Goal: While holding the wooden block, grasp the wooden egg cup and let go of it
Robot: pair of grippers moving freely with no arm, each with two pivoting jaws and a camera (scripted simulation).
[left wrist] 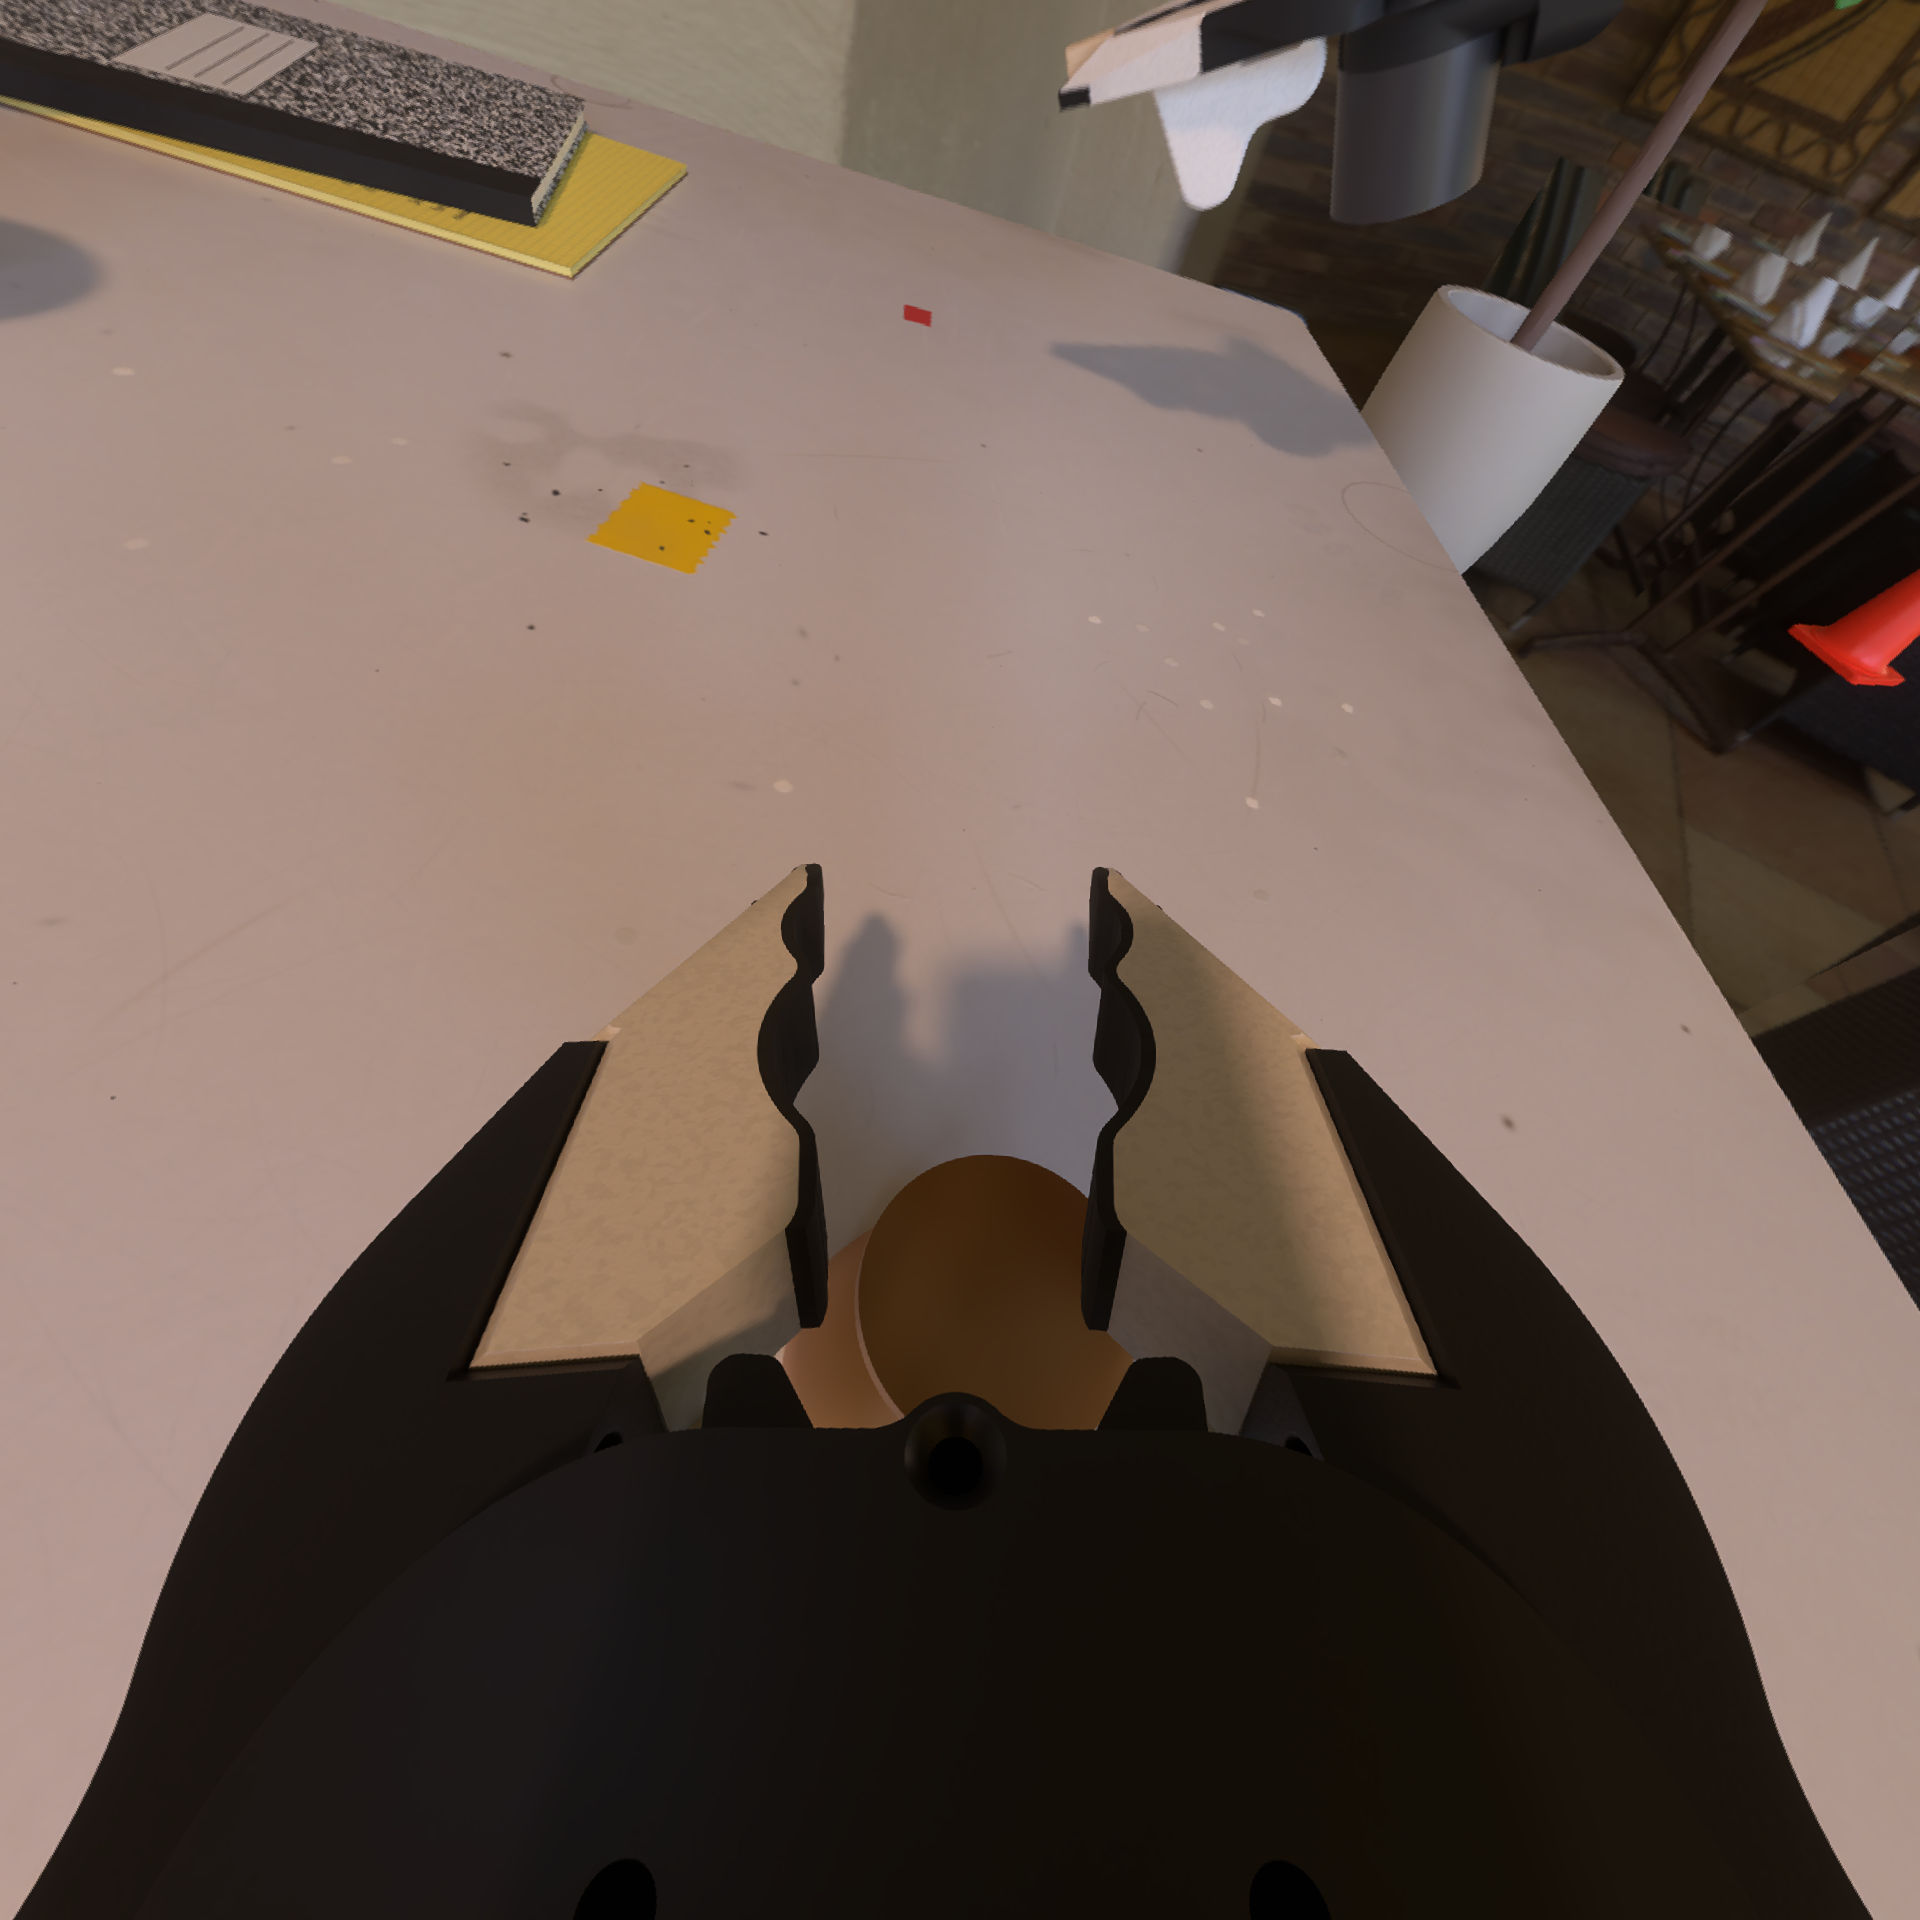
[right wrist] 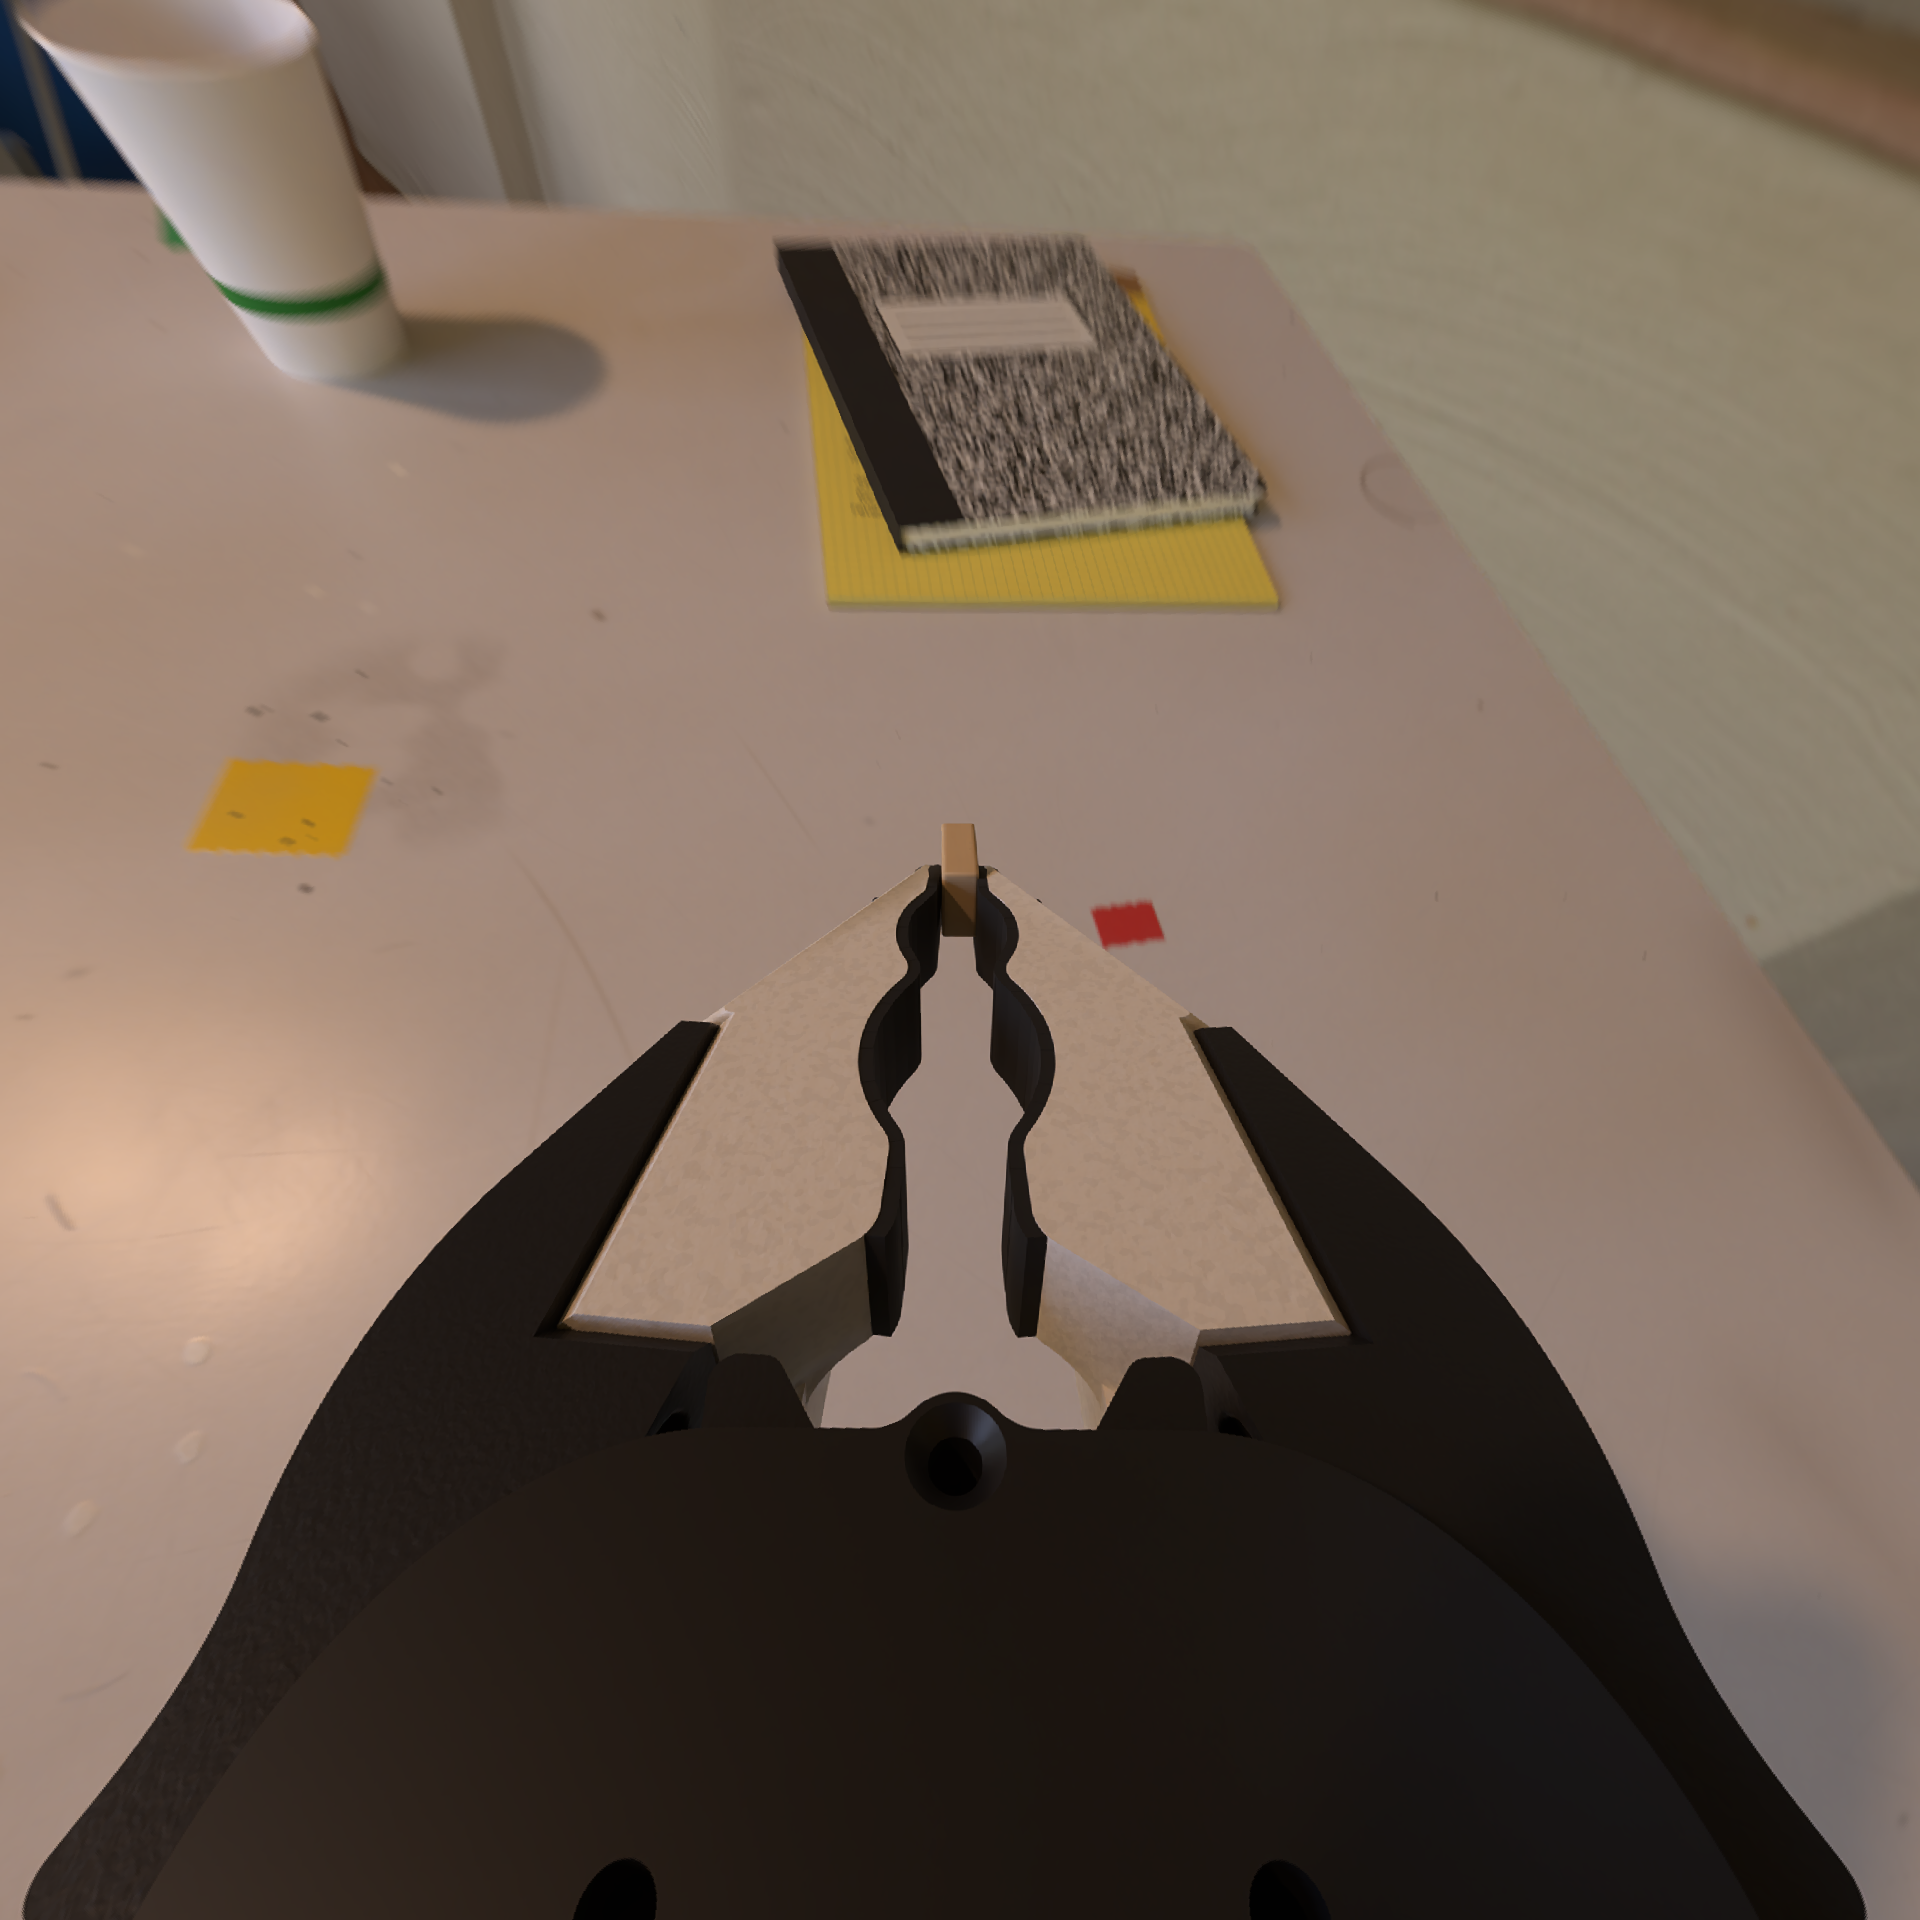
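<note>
My left gripper (left wrist: 956, 904) has jaws parted wide, nothing clamped. The wooden egg cup (left wrist: 977, 1288) sits deep at the root of the jaws, close to the gripper body, lying tipped with a round face toward me; its right edge runs just beside the right finger's pad, and I can't tell if they touch. The fingertips reach well past it over bare counter (left wrist: 312, 831).

My right gripper (right wrist: 958, 883) is nearly closed, pinching the wooden block (right wrist: 959, 878) right at the fingertips, block end poking out beyond them, above the counter.

Farther out: a small red tape square (right wrist: 1127, 924) just right of the block, a yellow tape square (right wrist: 281, 806) off left. Beyond, a speckled notebook (right wrist: 1039, 395) lies on a yellow pad (right wrist: 1049, 571), and a white paper cup (right wrist: 229, 187) with a green band stands far left. In the left wrist view the right gripper (left wrist: 1216, 94) hangs at top right.
</note>
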